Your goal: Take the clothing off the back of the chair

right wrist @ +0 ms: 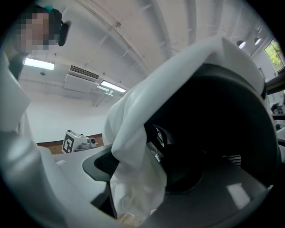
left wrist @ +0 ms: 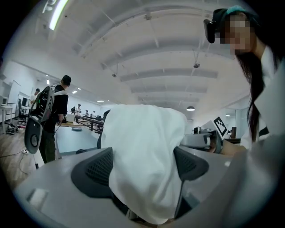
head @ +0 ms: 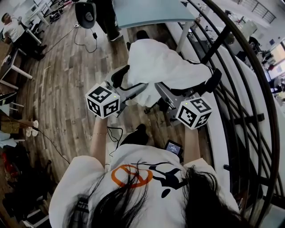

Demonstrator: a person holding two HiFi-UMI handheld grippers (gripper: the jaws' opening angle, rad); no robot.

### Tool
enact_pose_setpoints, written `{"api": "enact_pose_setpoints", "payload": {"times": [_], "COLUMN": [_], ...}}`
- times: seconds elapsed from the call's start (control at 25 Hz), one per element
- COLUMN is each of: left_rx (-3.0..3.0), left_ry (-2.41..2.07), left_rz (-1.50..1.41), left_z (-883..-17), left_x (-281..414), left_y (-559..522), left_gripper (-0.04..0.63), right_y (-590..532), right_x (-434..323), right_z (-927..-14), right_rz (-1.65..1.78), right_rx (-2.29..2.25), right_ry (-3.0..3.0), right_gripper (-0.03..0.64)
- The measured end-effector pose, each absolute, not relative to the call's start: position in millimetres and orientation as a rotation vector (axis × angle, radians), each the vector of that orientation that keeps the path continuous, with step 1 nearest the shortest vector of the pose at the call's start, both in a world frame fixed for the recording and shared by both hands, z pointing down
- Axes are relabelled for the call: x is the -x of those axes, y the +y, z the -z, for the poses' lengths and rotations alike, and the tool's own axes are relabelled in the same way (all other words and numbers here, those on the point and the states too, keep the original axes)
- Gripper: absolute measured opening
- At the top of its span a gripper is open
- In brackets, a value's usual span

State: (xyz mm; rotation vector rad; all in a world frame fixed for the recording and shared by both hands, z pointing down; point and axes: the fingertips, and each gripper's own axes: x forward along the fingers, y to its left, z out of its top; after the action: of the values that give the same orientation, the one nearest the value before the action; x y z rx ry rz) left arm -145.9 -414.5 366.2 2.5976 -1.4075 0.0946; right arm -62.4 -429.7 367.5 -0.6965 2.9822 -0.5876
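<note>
Shirt (head: 160, 67) draped on chair (head: 214, 82) back; left gripper (left wrist: 142, 168) and right gripper (right wrist: 147, 178) gape around its folds, unclamped. Risk: right pinches the chair edge too, or a shallow bite slips on lift.

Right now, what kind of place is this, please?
Probably an open-plan office or lab: an office chair near a long table, more desks with people near them, and a wooden floor.

Plank floor (head: 67, 84), office chair (head: 119, 75) (white garment (head: 160, 67) draped)
</note>
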Motion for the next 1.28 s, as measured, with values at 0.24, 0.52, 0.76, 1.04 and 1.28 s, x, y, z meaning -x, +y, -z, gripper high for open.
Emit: {"api": "enact_pose_setpoints", "payload": {"times": [0.24, 0.52, 0.76, 1.04, 1.28], "left_rx": [-2.632, -2.669, -2.698, -2.729, -2.781], "left_ry": [-1.306, -1.218, -1.269, -1.306, -1.244], "left_rz": [-0.092, -0.048, -0.097, -0.006, 0.183], "left_z": [-373, -372, -362, -344, -302], "left_x": [142, 132, 124, 119, 106], "left_y": [-434, -432, -419, -397, -375], "left_gripper": [0.416, 0.352, 0.194, 0.121, 0.104], "right_y": [-429, -422, -412, -394, -376], "right_x": [78, 80, 82, 83, 70], "right_z": [-367, -364, -358, -344, -311], "right_rz": [0.601, 0.594, 0.486, 0.435, 0.408], "right_rx": [0.603, 0.579, 0.595, 0.506, 0.429], "right_ry": [2.990, 2.989, 3.056, 3.017, 2.943], "right_gripper": [0.205, 0.127, 0.061, 0.061, 0.060]}}
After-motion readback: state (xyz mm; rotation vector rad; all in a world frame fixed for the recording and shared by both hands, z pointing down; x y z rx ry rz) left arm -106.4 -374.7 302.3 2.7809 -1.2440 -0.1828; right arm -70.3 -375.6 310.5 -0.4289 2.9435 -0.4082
